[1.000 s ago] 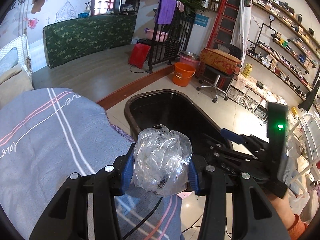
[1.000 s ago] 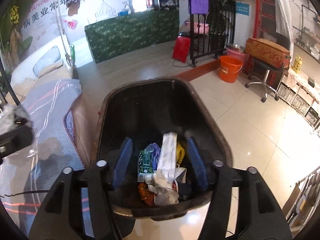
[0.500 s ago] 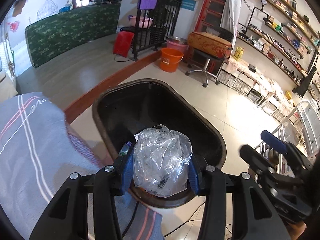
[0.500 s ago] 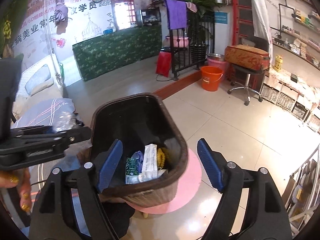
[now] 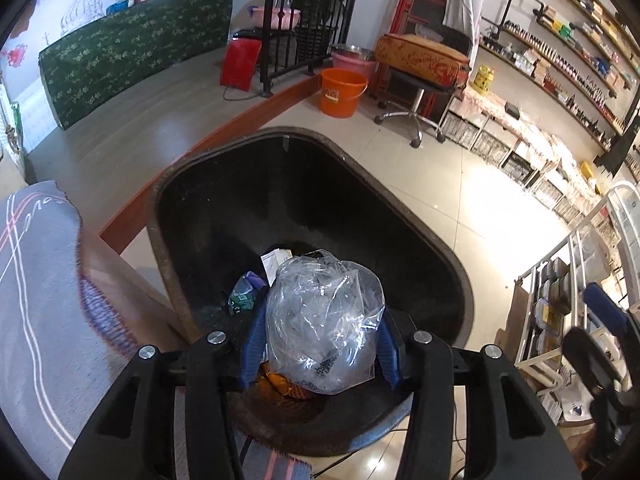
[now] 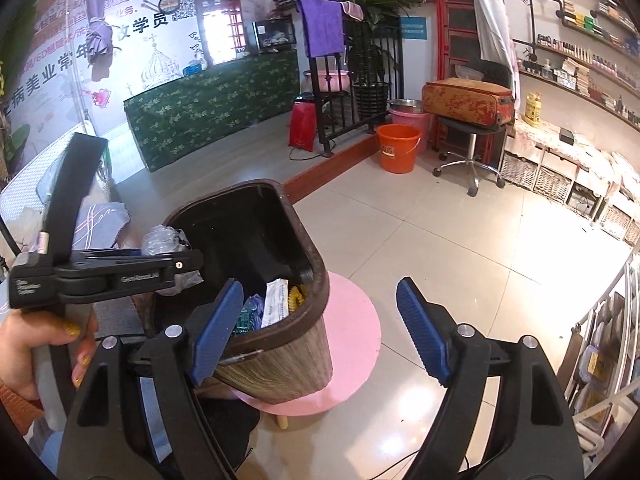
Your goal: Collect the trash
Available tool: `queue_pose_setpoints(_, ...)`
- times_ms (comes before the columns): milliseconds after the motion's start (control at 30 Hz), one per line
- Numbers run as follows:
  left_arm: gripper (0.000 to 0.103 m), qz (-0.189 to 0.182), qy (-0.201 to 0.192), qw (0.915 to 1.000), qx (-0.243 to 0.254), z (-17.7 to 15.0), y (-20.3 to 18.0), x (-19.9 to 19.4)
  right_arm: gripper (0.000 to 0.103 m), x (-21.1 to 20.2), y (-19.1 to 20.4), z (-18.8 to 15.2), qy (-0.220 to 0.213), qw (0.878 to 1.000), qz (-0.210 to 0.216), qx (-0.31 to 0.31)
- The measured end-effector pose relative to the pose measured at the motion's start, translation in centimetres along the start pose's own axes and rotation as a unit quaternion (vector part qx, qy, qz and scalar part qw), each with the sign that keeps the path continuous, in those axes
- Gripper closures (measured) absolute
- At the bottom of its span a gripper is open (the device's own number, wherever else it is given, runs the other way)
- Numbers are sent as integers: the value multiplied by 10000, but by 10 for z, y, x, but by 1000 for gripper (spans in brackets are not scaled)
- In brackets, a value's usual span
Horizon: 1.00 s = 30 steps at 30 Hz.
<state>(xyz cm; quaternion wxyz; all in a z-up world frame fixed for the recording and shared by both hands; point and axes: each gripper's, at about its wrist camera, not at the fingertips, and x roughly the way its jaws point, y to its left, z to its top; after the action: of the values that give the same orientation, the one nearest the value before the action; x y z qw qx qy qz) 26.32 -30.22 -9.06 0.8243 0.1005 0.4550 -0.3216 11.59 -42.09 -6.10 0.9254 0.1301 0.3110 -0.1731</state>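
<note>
While the crumpled clear plastic bag (image 5: 324, 322) sits pinched between the blue pads of my left gripper (image 5: 320, 338), it hangs right over the open mouth of the trash bin (image 5: 440, 248). From the right wrist camera the same bag (image 6: 160, 240) shows at the bin's near left rim, poking out past the black arms of that gripper, with my hand (image 6: 36, 344) wrapped around its handle. Inside the bin (image 6: 316, 276) lie a white paper wrapper (image 6: 276, 300), a green packet (image 6: 243, 318) and something yellow (image 6: 295, 296); in the left view an orange scrap (image 5: 280, 382) shows just under the bag. My right gripper (image 6: 320, 328) has just been opening and now stands spread wide with nothing gripped: one pad sits over the bin's mouth and the other well outside its wall. The bin, dark inside with a wood-grain outer wall, stands on a small pink round stool (image 6: 356, 320) on the tiled floor. A grey striped cloth (image 5: 36, 280) lies just to the left. Farther off are an orange bucket (image 5: 342, 92) and a swivel stool (image 6: 468, 152).
</note>
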Motion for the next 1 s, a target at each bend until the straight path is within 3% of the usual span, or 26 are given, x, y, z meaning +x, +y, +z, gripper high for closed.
queue_pose_setpoints(233,47,104,315,9994,118,5,-2,21,24,0,-4,-4,54,10000,-8,49)
queue_pose_setpoints(333,39,133,312,9994,115,6,-1,23,18,-2,-3,-5,10,10000,-37,53)
queue_pose_setpoints(500,26,190,179,9996,136,8,-5,20,16,-7,-3,-4,-70,9999,-60,69)
queue_pose_setpoints(667,24,232,-111,9995,192,8,-5,-1,11,-17,0,0,-220,9996,-146,73)
queue_pose_setpoints(833,6,342,-787,9962,152,-7,6,-53,6,-38,11,4,-498,9985,-210,51)
queue_pose_setpoints(1000,6,468,-1221,9914,5,-29,23,-108,6,-61,37,2,-730,9973,-117,0)
